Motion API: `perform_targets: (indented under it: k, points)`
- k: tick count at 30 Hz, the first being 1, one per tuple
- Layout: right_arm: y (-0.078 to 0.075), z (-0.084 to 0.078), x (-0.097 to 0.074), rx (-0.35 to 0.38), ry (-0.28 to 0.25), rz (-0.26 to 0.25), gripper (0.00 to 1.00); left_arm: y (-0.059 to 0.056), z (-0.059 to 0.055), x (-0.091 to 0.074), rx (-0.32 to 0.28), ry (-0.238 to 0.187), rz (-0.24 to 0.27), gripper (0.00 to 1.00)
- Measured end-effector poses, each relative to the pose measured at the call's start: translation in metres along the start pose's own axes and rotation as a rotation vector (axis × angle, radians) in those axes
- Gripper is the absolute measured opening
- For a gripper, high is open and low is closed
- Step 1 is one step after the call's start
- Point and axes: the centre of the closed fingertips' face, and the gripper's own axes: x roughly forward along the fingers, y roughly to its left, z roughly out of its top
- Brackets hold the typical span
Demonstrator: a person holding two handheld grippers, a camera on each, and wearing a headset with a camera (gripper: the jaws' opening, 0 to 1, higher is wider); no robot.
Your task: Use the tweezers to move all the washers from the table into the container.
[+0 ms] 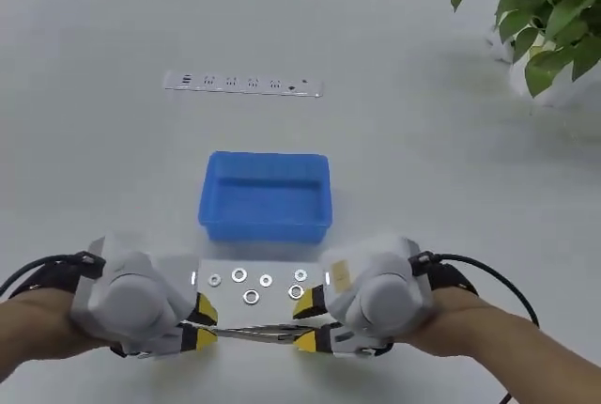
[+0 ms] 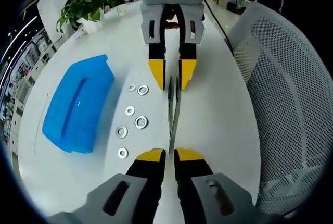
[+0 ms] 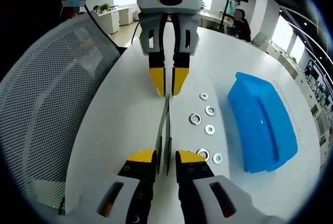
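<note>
Head view: the left hand-held gripper (image 1: pixel 208 326) and the right hand-held gripper (image 1: pixel 303 321) face each other at the near edge of the white desk (image 1: pixel 432 188). The tweezers (image 1: pixel 254 332) span the gap between them.

Left hand-held gripper: jaws drawn nearly together, pinching the tweezers' narrow end. Right hand-held gripper: jaws closed around the opposite end, where the two arms are spread.

Six washers (image 1: pixel 251 297) lie loose on the desk just beyond the tweezers, in a scattered group between the grippers and the blue container (image 1: pixel 266 195). The container sits just beyond the washers.

Farther off lies a white power strip (image 1: pixel 242 84). A potted plant (image 1: pixel 540 9) stands at the far right.
</note>
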Motion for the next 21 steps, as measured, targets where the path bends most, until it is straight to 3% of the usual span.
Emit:
perform_targets:
  k: [14, 21]
  points:
    - [0.0014, 0.0013, 0.0025, -0.01, 0.009, 0.012, 0.12, -0.0022, 0.0013, 0.0022, 0.012, -0.009, -0.006, 0.06]
    - [0.002, 0.0012, 0.0028, -0.009, 0.011, 0.013, 0.12, -0.0062, 0.0042, -0.0032, -0.009, -0.013, -0.023, 0.06]
